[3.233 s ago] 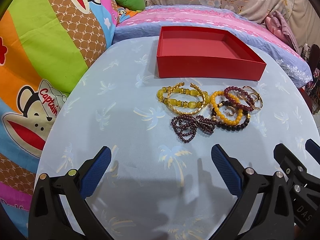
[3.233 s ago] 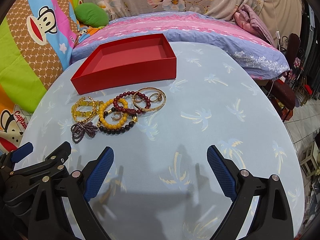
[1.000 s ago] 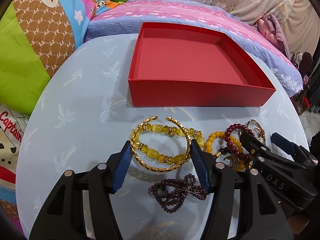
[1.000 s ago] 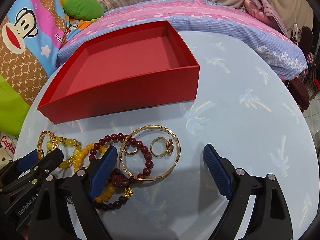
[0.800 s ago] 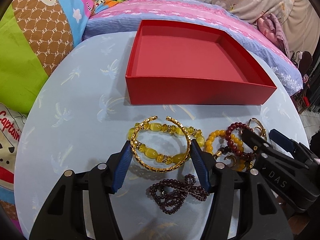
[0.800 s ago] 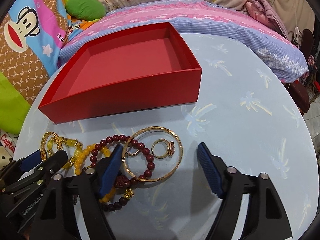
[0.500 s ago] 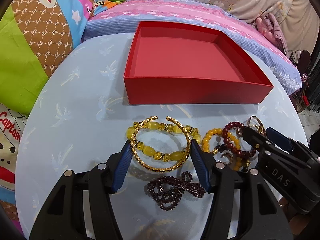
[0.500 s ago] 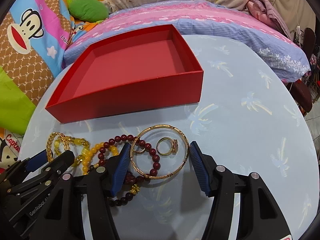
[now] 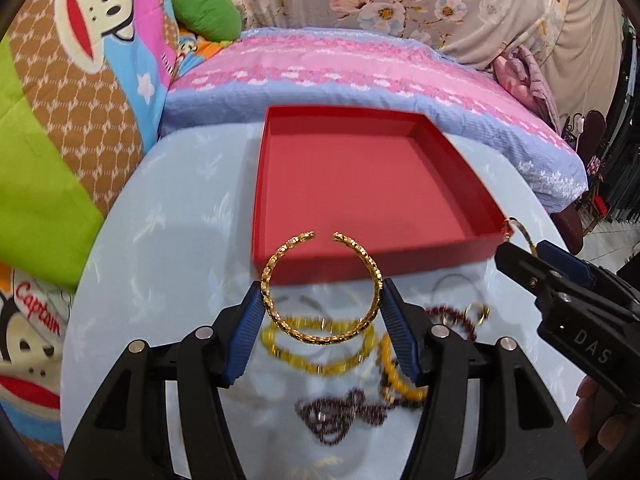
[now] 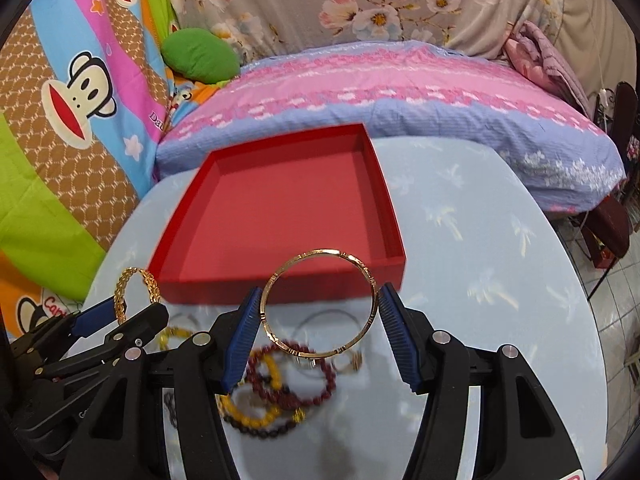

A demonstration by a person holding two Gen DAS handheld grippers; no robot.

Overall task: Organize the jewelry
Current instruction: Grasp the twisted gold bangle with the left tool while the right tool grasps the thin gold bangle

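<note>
Pale blue tablecloth (image 9: 160, 240), red box (image 9: 360, 184) mid-frame, left gripper (image 9: 322, 312) clamped on cuff (image 9: 320, 336), right gripper (image 10: 318, 320) clamped on bangle (image 10: 320, 354), both lifted.

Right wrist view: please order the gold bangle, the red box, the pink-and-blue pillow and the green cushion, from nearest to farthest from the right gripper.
1. Gold bangle, held in the right gripper.
2. Red box, just beyond, centre.
3. Pink-and-blue pillow, behind the box.
4. Green cushion, far back, left.

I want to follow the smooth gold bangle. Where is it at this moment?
In the right wrist view, the smooth gold bangle is clamped in the right gripper, lifted above the bead bracelets, just before the red box.
</note>
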